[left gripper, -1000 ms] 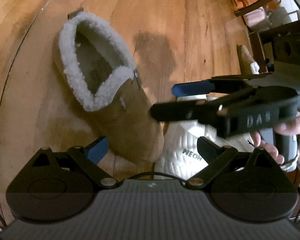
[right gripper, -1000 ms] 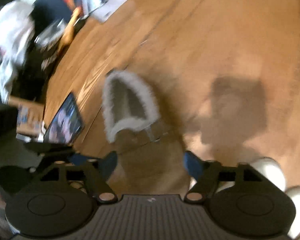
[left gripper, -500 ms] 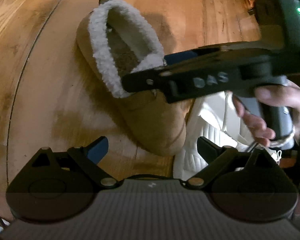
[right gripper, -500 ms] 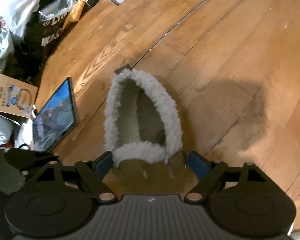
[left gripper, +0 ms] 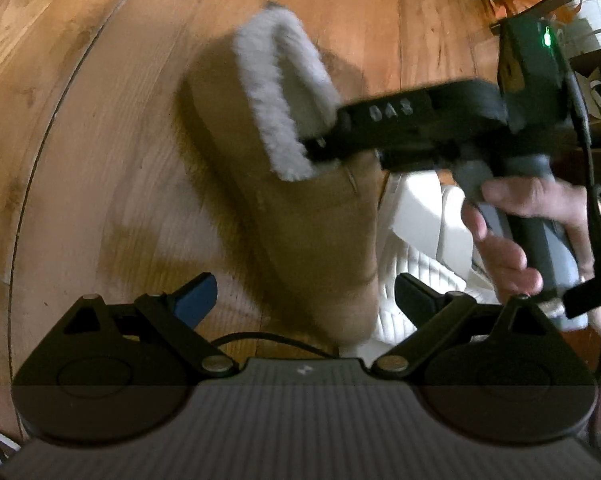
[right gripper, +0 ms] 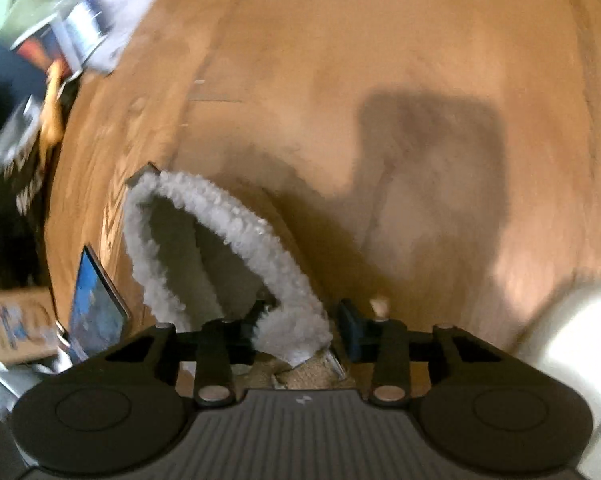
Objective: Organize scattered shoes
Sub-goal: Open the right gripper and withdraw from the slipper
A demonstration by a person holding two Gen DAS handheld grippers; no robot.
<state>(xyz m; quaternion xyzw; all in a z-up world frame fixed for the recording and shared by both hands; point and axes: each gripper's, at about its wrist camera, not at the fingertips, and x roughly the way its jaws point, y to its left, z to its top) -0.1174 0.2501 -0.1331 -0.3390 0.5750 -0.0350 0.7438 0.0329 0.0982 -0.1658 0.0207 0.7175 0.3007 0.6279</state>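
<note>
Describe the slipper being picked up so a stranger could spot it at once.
On the wooden floor, look just ahead of the open left gripper for the tan slipper. The right gripper has just closed on one side of its collar. Its fluffy white fleece lining sets it apart from the smooth white shoe lying beside it.

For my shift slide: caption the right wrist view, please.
Right tongs closing on the fleece collar of the tan slipper over the wooden floor.
</note>
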